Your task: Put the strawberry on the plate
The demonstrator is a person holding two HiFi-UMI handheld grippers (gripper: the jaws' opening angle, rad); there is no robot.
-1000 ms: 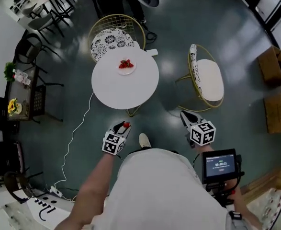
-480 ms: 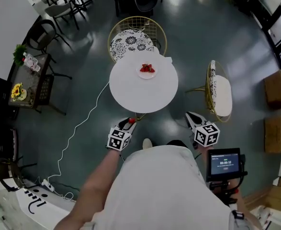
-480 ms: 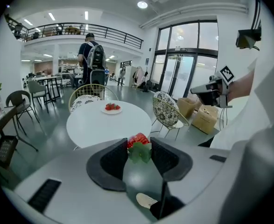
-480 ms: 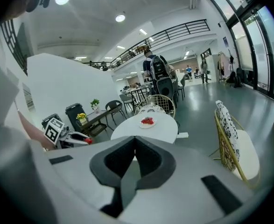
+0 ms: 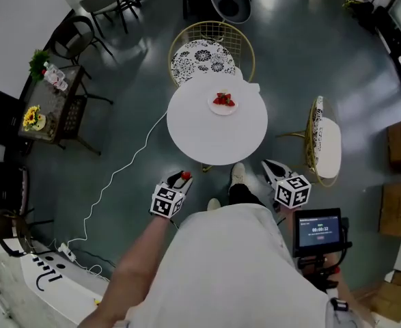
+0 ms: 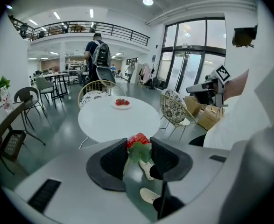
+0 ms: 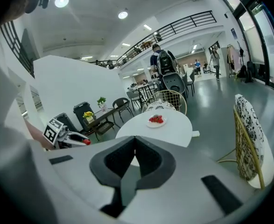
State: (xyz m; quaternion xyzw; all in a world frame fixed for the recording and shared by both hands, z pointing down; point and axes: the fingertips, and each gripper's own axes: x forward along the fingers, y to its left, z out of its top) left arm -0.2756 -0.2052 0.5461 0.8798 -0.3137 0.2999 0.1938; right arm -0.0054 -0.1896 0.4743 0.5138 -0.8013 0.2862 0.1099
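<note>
My left gripper is shut on a red strawberry with green leaves; in the head view that strawberry shows at the gripper's tip, short of the round white table. A white plate with a few strawberries on it sits on the table's far side, also visible as the plate in the left gripper view and the plate in the right gripper view. My right gripper is shut with nothing in it, held near the table's near right edge.
A gold wire chair with a patterned cushion stands behind the table, and another chair to its right. A white cable runs across the floor at the left. A side table with flowers stands far left. A person with a backpack stands beyond.
The person has stepped closer to the table, which now lies nearer both grippers. The left gripper still holds the strawberry.
</note>
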